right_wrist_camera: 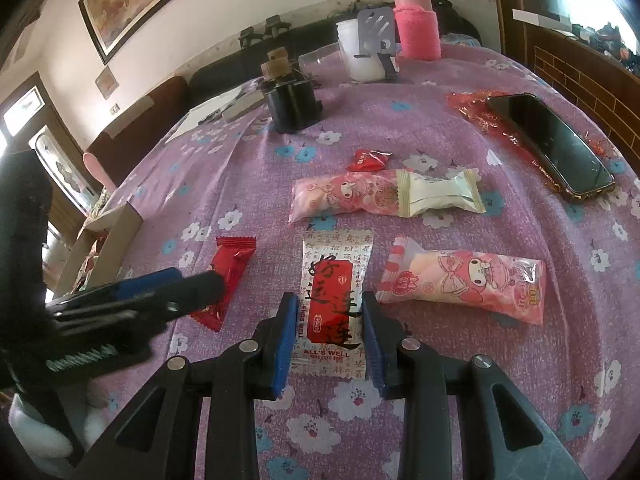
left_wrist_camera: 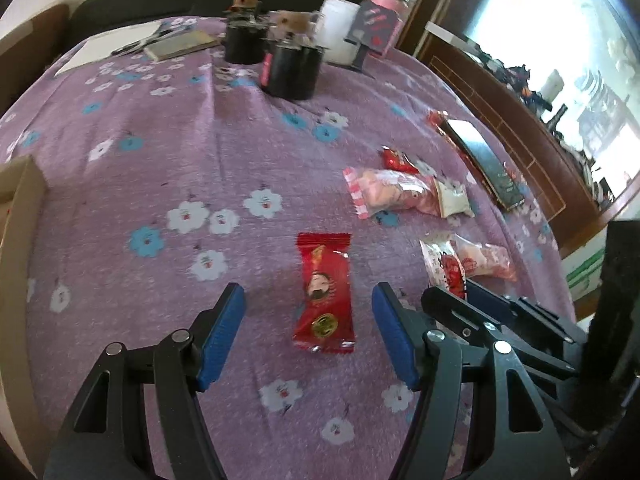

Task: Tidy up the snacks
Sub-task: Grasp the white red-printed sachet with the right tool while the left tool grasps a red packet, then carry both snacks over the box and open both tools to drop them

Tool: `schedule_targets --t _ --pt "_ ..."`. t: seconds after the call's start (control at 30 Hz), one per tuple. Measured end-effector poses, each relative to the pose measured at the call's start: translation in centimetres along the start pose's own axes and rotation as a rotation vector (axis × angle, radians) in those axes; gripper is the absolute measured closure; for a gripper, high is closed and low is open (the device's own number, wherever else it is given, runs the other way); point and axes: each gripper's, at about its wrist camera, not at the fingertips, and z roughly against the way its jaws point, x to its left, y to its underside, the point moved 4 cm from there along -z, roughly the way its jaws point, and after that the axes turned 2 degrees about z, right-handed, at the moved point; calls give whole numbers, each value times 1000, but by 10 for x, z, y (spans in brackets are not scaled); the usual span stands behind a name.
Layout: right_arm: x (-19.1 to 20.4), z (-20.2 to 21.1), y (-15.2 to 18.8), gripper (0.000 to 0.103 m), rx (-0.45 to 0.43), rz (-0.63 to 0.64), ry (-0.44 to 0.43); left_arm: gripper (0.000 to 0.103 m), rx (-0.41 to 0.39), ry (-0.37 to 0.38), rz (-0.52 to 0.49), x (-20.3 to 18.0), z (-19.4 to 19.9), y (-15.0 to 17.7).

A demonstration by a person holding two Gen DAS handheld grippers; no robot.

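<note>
Two hand-held grippers: left [left_wrist_camera: 308, 312] spread wide astride red snack packet [left_wrist_camera: 324, 292]; right [right_wrist_camera: 330, 320] clamps white-red packet [right_wrist_camera: 334, 300].

left tongs [left_wrist_camera: 308, 304]: angled steeply down toward the counter, jaws standing wide apart, blue pads [left_wrist_camera: 224, 332] facing each other, nothing pressed between them. black linkage arms and silver pivot pins fan back toward the camera. in the right wrist view the same tongs [right_wrist_camera: 208, 280] enter from the left edge, seen side-on and slightly blurred, tips low over the counter.

right tongs [right_wrist_camera: 329, 312]: also pitched down, jaws drawn in narrow, pads [right_wrist_camera: 285, 340] near parallel, tips at counter level. whether the pads press on anything cannot be told. in the left wrist view they [left_wrist_camera: 460, 292] sit just beside the left tongs' right finger.
</note>
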Motion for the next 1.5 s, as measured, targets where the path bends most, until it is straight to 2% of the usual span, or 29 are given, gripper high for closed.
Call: schedule_targets --t 0.07,0.1,0.13,0.17,0.2,0.23,0.4,0.53,0.63,0.77,0.83,0.97,1.07,1.2,1.3,1.37,1.4,1.5 --pt "0 1 0 70 0 -3 0 41 -9 -44 -41 -4 -4 -2" --pt "-1 1 0 70 -1 -7 -1 51 -13 -80 -64 -6 -5 -3" --pt "-2 1 0 70 -3 -14 -3 56 -18 -117 -82 -7 -7 -4" --pt "-3 2 0 70 -4 -20 -6 66 -22 -135 -91 -6 -7 -5" --pt "-4 2 -1 70 -6 -26 -8 81 -28 -155 -100 -6 -7 -5" --pt "-5 3 -1 70 -8 -29 -5 85 -29 -164 -105 -5 -7 -5" --pt "-7 4 -2 70 -21 -33 13 87 -40 -127 -75 1 1 -2" --pt "-7 12 -4 70 -72 -27 18 87 -75 -84 -42 4 25 4" --pt "-4 19 -7 70 -110 -12 18 87 -108 -46 -25 9 54 13" --pt "-3 19 -7 70 -119 -1 20 87 -160 -18 15 34 100 29" --pt "-4 18 -7 70 -119 -2 25 87 -183 -37 27 50 120 38" --pt "-6 18 -7 70 -128 0 55 86 -246 -169 60 102 160 58" --pt "-6 19 -7 70 -138 1 74 86 -262 -230 126 144 182 72" --pt "-3 18 -6 70 -141 20 100 86 -240 -260 235 197 196 92" --pt "6 8 -6 70 -86 65 91 86 -205 -279 263 222 196 97" --pt "10 7 -6 70 -68 80 131 86 -178 -287 270 233 192 96" --pt "13 8 -4 70 -61 78 128 86 -168 -291 274 237 190 96" --pt "38 19 -2 71 -48 69 43 86 -118 -298 303 253 175 93"
